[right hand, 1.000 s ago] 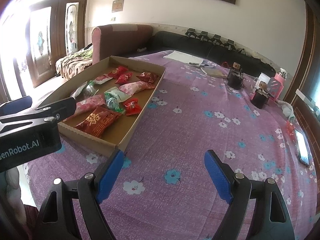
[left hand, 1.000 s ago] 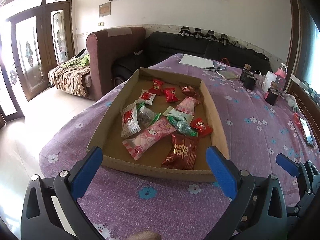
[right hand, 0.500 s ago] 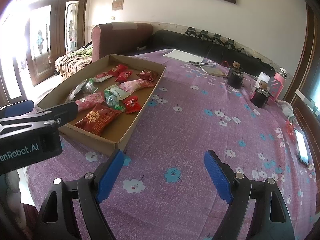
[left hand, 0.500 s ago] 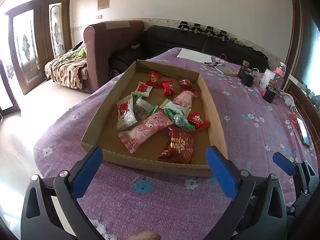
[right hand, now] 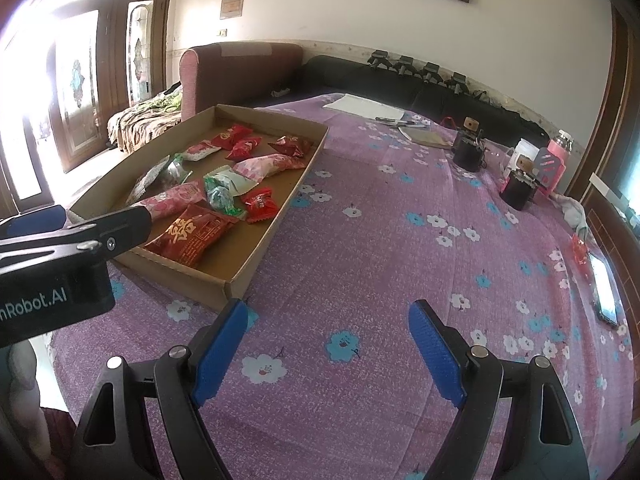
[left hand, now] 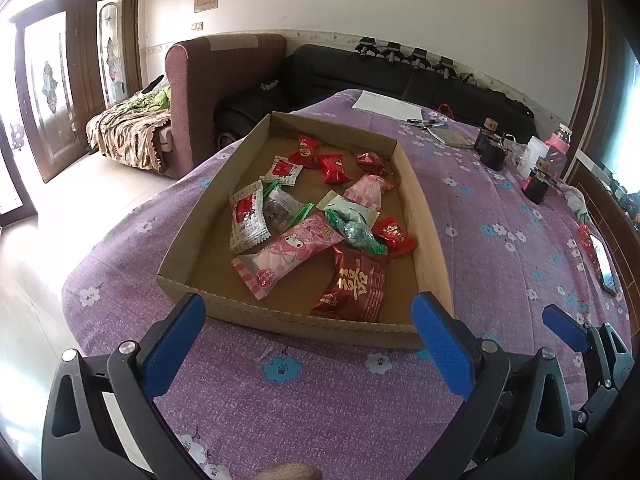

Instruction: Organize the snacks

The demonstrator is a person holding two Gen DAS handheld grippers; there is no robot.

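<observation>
My left tool hangs just in front of the cardboard tray, with its two blue fingers wide apart and nothing between them. My right tool is over the bare purple flowered cloth on the tabletop, off to the right of the tray. Its fingers are wide apart and hold nothing too.

All the snacks I can see lie inside the tray. Closest to my left tool is a dark red packet. Beside it is a long pink packet, then a white and red one, a green candy and some small red candies at the far end. They lie in a loose jumble, some on top of others.

So the snacks are gathered in the tray, but not lined up or sorted. This could be snacks just collected there, or snacks waiting to be sorted or taken out. I cannot tell which.
</observation>
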